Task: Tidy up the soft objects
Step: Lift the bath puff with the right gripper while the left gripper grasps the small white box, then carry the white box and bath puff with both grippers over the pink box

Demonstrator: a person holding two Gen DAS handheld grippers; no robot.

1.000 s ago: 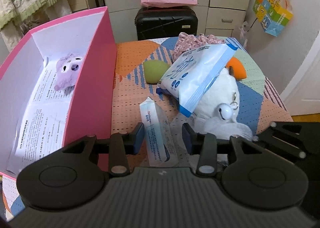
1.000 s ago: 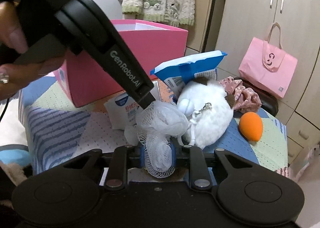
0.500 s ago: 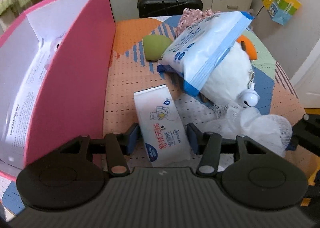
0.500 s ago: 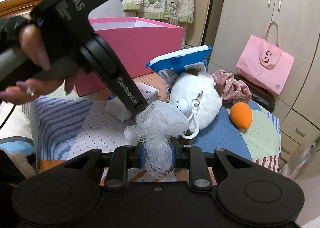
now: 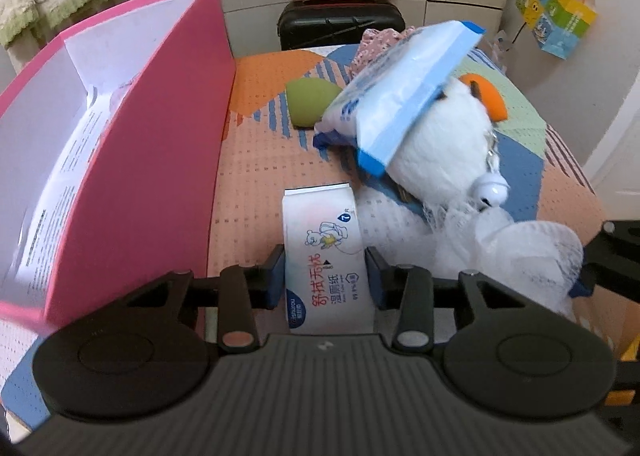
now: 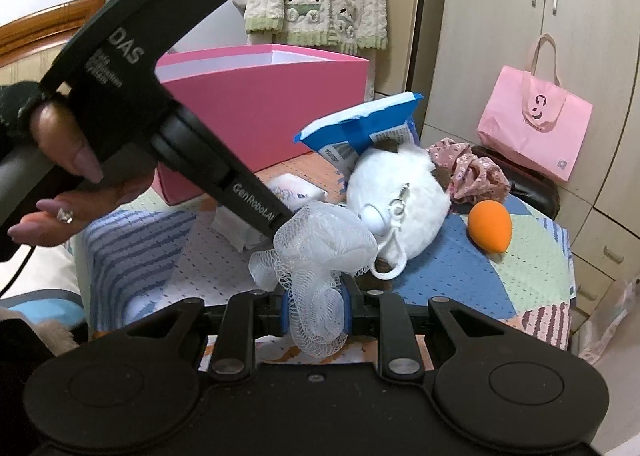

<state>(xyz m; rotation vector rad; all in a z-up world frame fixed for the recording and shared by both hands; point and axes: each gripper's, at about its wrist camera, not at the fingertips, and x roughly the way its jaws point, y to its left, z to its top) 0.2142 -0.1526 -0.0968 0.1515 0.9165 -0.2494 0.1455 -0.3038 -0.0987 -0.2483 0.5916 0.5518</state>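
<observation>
A white wet-wipes pack [image 5: 324, 252] lies on the patchwork cloth, right of the pink box [image 5: 136, 144]. My left gripper [image 5: 325, 276] is open with a finger on each side of the pack's near end. My right gripper [image 6: 316, 312] is shut on a white mesh bath pouf [image 6: 324, 248], which also shows in the left wrist view [image 5: 524, 256]. A white plush toy [image 6: 396, 196] lies beyond it with a blue wipes bag [image 5: 404, 104] on top. A green sponge [image 5: 312, 100], an orange sponge [image 6: 490, 226] and a pink scrunchie [image 6: 472, 176] lie further back.
The pink box stands open at the left with printed paper [image 5: 60, 184] inside. A black case [image 5: 340, 26] and a pink paper bag [image 6: 534, 120] stand behind the table. The left gripper's body [image 6: 168, 116] and hand cross the right wrist view.
My left gripper has moved forward and its fingers now flank the wet-wipes pack. The right gripper keeps hold of the pouf and has shifted slightly.
</observation>
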